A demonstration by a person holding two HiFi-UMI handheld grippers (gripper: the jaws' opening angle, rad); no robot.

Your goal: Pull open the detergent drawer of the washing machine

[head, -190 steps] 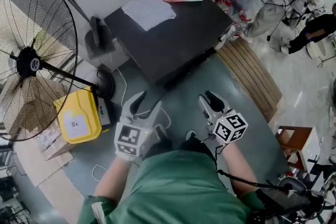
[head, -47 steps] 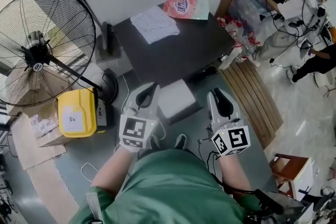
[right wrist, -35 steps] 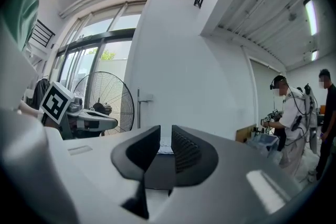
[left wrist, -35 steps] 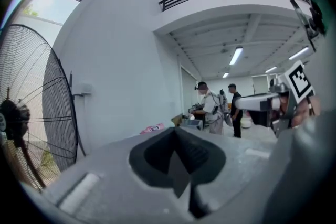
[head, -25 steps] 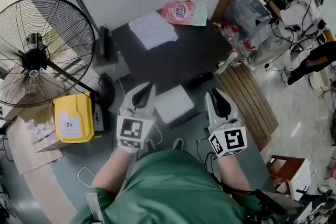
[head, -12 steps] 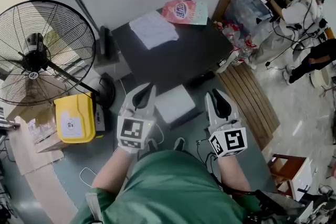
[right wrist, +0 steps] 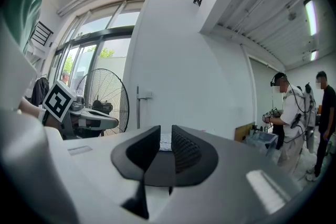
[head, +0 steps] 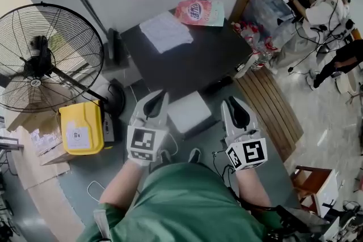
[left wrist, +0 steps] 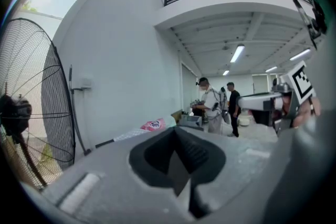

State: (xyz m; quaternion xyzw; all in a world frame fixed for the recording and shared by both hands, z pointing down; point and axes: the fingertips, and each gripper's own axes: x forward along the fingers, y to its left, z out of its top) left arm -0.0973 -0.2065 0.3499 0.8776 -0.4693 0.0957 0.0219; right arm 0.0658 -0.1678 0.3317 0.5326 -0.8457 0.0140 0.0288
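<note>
The white detergent drawer (head: 190,112) is seen pulled out from the front of the dark washing machine (head: 198,59), btw. the two grippers. The L gripper (head: 154,102) is held w/ jaws closed, nothing inside. The R gripper (head: 237,111) jaws are set slightly apart; nothing is gripped. A fan (head: 39,59) is seen at left.

The jaws of the right gripper (right wrist: 166,132) are seen slightly apart, just a narrow gap; the left gripper (right wrist: 86,115) is spotted leftward, fan (right wrist: 107,93) behind.
</note>
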